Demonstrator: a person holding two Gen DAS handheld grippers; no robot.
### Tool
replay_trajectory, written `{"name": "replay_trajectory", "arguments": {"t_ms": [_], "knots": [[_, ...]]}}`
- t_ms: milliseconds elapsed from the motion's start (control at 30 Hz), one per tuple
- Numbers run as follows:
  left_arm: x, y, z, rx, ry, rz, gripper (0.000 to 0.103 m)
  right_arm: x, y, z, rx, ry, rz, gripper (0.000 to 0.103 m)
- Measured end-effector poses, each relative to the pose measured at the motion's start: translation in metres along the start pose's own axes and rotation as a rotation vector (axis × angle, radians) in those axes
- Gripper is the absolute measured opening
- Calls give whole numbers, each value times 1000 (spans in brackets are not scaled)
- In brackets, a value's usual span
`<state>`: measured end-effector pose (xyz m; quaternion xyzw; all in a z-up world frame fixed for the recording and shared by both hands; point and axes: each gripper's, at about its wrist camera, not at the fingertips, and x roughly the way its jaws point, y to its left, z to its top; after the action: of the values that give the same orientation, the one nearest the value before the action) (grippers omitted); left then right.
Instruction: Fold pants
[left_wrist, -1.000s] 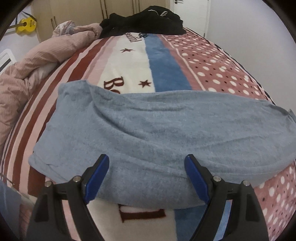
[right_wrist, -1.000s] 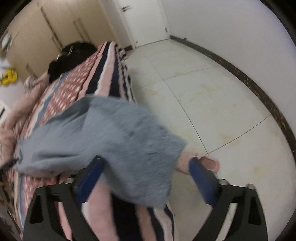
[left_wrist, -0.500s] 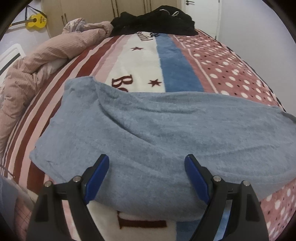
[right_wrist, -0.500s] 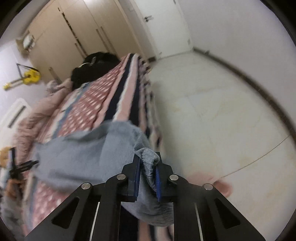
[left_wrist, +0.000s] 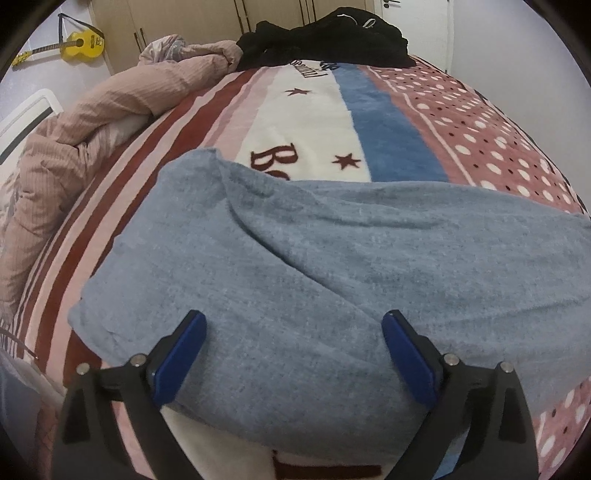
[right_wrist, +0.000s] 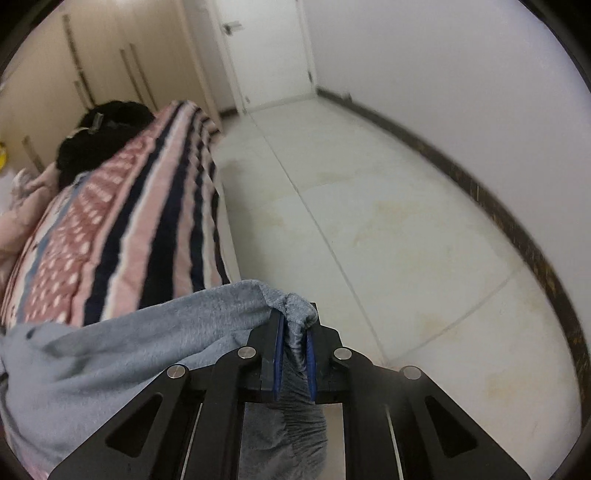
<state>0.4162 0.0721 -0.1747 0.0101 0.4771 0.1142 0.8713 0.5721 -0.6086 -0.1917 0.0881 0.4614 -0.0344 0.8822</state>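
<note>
The grey-blue fleece pants lie spread across the near part of the bed, running from left to right. My left gripper is open, its blue pads either side of the pants' near folded edge, just above the cloth. My right gripper is shut on a bunched end of the pants and holds it lifted at the bed's right side, above the floor. The cloth stretches from the jaws back to the left over the bed's edge.
The bed has a striped and dotted blanket. A pink duvet is heaped along the left, black clothes at the far end. A yellow guitar hangs on the wall. White tiled floor lies right of the bed.
My right gripper closed on the pants' end hanging off the bed's right side and lifted it. My left gripper stayed open and moved slightly forward over the pants.
</note>
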Motion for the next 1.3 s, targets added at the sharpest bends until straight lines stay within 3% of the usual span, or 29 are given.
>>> {"name": "replay_trajectory", "arguments": {"t_ms": [133,200,233,300,400,467,567,700,867,1067,1200,1300], "knots": [[1,3,1,-8,-2,-10,98,30,10,-17,-47,111,-40,9],[-2,3,1,-1,-12,-6,98,30,12,-22,-58,131,-77,26],[-5,3,2,4,-20,-4,98,21,11,-21,-64,102,-101,33],[-12,5,2,-4,-42,-15,98,-6,14,-16,-75,26,-125,57],[-21,7,1,-14,-67,-39,98,-55,35,-13,-146,-57,-59,58],[-30,6,-2,-7,-85,-57,98,-86,60,-20,-219,-90,37,59],[-46,5,-10,4,-103,-78,98,-118,105,-46,-346,-90,205,68],[-63,6,-20,31,-121,-94,98,-131,155,-88,-468,-76,331,68],[-65,13,-22,18,-129,-89,98,-114,200,-102,-527,-65,327,68],[-50,23,-15,-20,-119,-104,98,-70,232,-79,-523,-4,342,68],[-37,29,-12,-37,-110,-92,98,-39,235,-63,-506,39,281,68],[-30,34,-11,-35,-107,-70,98,-18,226,-46,-422,52,268,68]]}}
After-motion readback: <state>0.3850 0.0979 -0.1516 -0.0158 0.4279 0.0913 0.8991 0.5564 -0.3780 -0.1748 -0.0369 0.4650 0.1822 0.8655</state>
